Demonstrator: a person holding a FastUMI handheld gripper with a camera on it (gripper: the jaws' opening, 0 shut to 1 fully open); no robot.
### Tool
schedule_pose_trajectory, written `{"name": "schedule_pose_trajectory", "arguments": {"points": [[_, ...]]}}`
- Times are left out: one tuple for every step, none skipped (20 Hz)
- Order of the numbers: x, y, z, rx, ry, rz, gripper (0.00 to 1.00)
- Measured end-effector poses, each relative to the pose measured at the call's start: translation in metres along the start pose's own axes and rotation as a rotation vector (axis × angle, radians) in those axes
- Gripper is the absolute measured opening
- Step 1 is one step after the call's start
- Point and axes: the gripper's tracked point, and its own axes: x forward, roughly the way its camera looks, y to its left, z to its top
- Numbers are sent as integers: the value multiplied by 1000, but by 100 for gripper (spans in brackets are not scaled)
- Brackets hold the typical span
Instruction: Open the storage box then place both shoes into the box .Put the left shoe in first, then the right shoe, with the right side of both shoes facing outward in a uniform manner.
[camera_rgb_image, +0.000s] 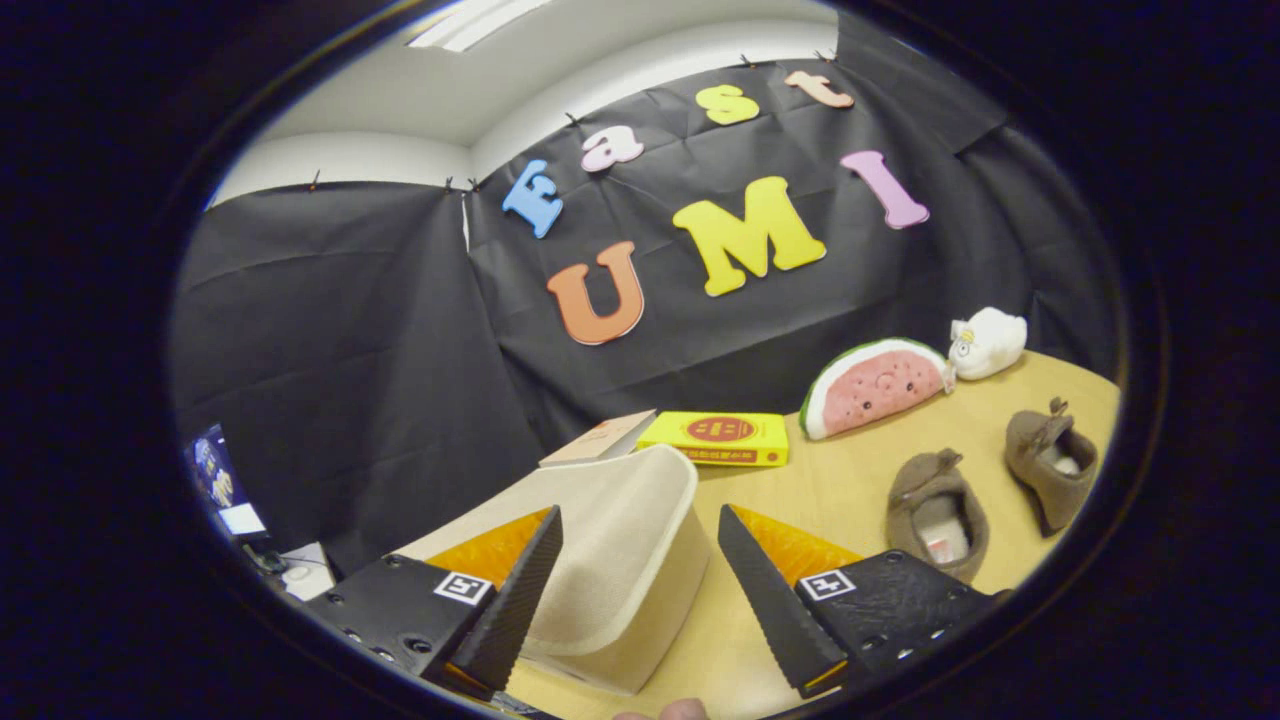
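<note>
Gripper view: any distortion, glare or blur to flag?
Gripper view: strong fisheye bending, the table edge curves; even soft light, no harsh glare; storage box sits between the open gripper fingers, reasonably sharp; both shoes beyond, slightly soft near the rim.

Storage box (620, 560) left of shoes (937, 515)

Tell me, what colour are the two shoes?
Brown shoes, seen in the gripper view.
</note>
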Motion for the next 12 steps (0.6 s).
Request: {"name": "schedule_pose_trajectory", "arguments": {"points": [[4, 4, -5, 10, 12, 11, 95], [7, 5, -9, 21, 20, 19, 96], [10, 6, -12, 37, 26, 28, 96], [13, 6, -15, 58, 36, 36, 95], [16, 5, -19, 84, 48, 44, 96], [19, 4, -23, 113, 59, 50, 96], [21, 2, -28, 144, 75, 56, 96], [23, 2, -31, 183, 88, 66, 96], [23, 3, -32, 219, 93, 75, 96], [25, 3, -31, 243, 98, 82, 96], [27, 2, -34, 269, 111, 90, 96], [29, 3, -37, 307, 129, 99, 96]]}}
